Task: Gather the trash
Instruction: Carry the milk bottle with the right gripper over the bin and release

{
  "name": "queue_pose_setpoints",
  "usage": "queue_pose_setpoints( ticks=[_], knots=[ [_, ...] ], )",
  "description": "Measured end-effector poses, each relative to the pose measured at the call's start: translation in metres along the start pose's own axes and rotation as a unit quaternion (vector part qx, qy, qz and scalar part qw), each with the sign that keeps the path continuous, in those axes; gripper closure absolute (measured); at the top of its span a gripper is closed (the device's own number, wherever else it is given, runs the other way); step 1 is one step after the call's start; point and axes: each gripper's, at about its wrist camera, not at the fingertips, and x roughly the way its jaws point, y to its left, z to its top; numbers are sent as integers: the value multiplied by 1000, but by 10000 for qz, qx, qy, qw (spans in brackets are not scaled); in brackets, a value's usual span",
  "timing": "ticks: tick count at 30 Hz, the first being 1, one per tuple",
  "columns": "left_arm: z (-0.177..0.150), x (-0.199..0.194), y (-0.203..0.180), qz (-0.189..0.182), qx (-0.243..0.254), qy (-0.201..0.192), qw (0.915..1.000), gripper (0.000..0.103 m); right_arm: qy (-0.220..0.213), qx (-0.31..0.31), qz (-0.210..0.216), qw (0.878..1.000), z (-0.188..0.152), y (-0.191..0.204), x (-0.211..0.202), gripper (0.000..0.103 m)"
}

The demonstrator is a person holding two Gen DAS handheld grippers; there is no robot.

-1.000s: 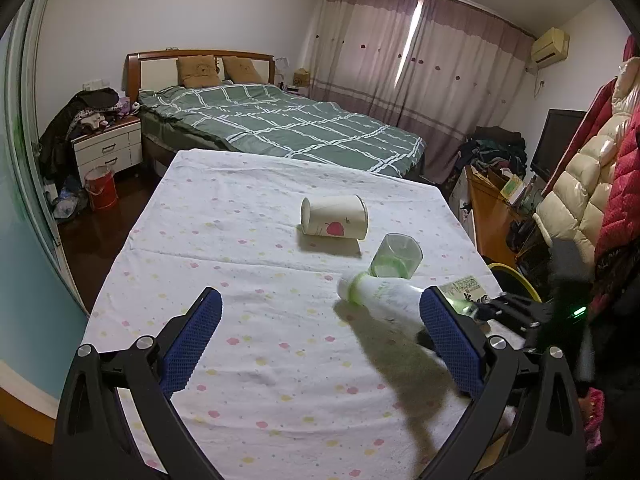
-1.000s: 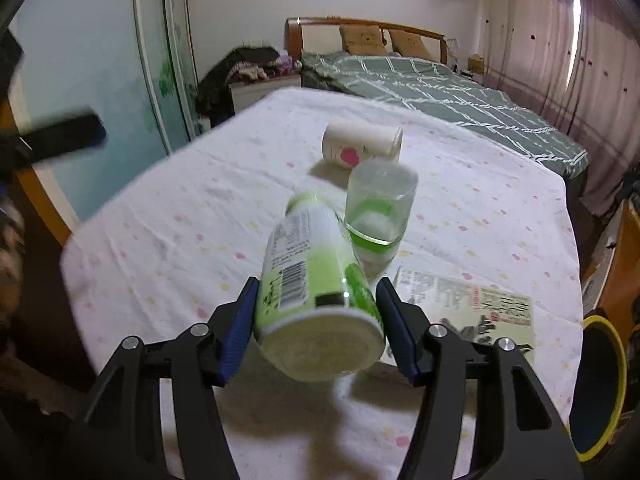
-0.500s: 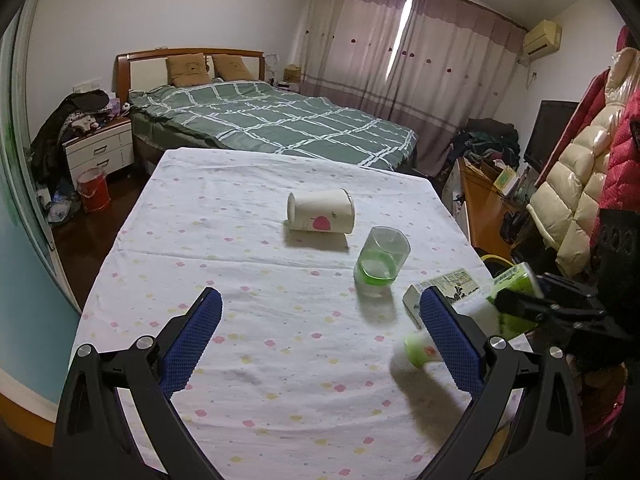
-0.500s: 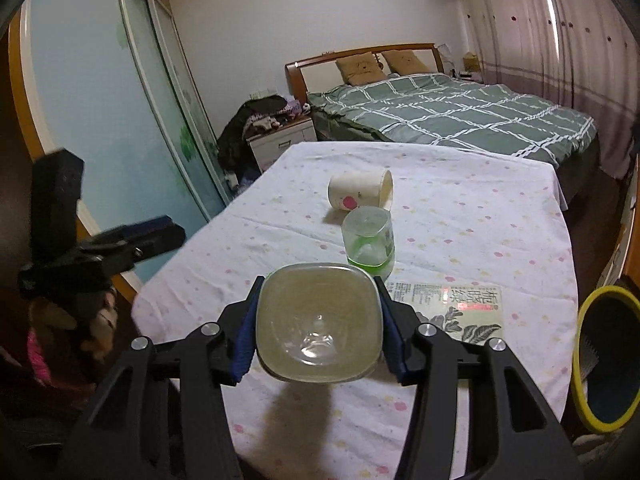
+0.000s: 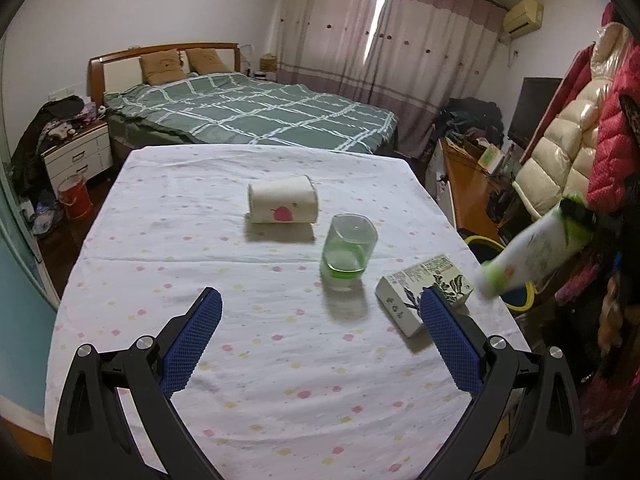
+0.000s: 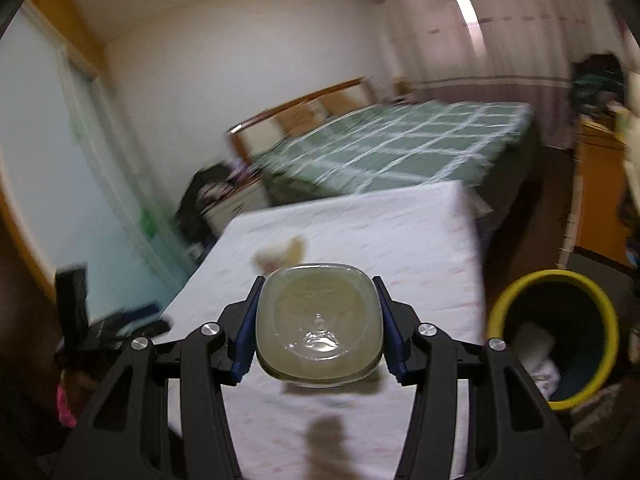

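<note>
Right gripper [image 6: 318,330], its blue pads clamped against both sides of a plastic bottle [image 6: 318,330] seen base-on; the jaws closed a little further on it within the past second. Bottle held in the air off the right edge of the table [image 5: 280,380], above a yellow-rimmed bin [image 6: 600,312]. Left gripper [image 5: 320,344], jaws spread wide with nothing between them, above the tablecloth. On the table: a paper cup [image 5: 283,205] on its side, a clear cup [image 5: 349,251] upright, and a small box [image 5: 424,294].
</note>
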Motion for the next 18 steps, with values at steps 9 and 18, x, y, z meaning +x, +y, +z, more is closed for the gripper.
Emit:
queue_pose_setpoints(
  ticks=[9, 18],
  knots=[
    [2, 24, -18, -107, 164, 212, 9996, 5, -487, 688, -2002, 9761, 7, -101, -23, 54],
    [7, 50, -34, -115, 317, 375, 9987, 5, 83, 1175, -2789, 9531, -18, -185, 16, 54]
  ],
)
